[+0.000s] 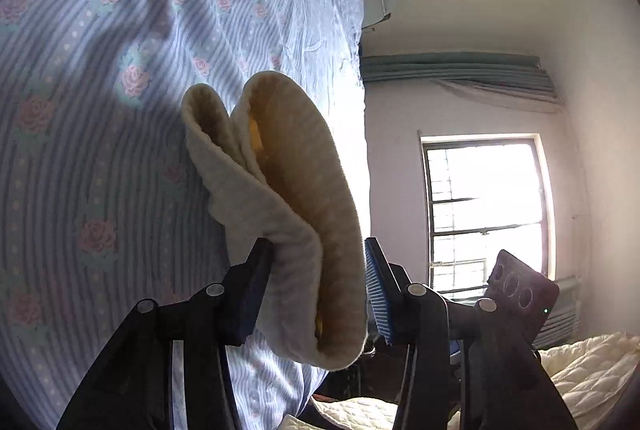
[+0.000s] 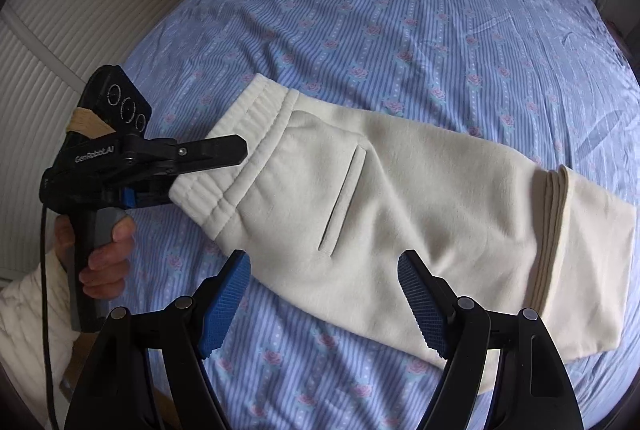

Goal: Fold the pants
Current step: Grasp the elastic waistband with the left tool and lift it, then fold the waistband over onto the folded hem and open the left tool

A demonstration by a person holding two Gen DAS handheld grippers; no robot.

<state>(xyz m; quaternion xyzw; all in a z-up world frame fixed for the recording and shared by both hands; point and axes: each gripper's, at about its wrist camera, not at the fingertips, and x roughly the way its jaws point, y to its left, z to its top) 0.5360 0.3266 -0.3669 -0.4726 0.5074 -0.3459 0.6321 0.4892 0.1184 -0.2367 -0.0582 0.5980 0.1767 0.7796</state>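
- Pants [image 2: 400,213]: cream sweatpants, lying across the blue striped, rose-patterned bedsheet [image 2: 400,9]. The waistband [image 2: 236,165] points left; the folded leg end lies at the right.
- Left gripper [image 1: 320,286]: jaws are partly closed with the waistband fabric bunched between them. The dark left pad touches the cloth; a narrow gap shows at the blue ribbed right pad. In the right wrist view, this gripper [image 2: 172,185] meets the waistband at its left edge, and a hand [image 2: 108,250] holds its handle.
- Right gripper [image 2: 324,298]: jaws spread wide, holding nothing, positioned above the near edge of the pants.
- Pocket slit [image 2: 344,197]: visible just right of the waistband.
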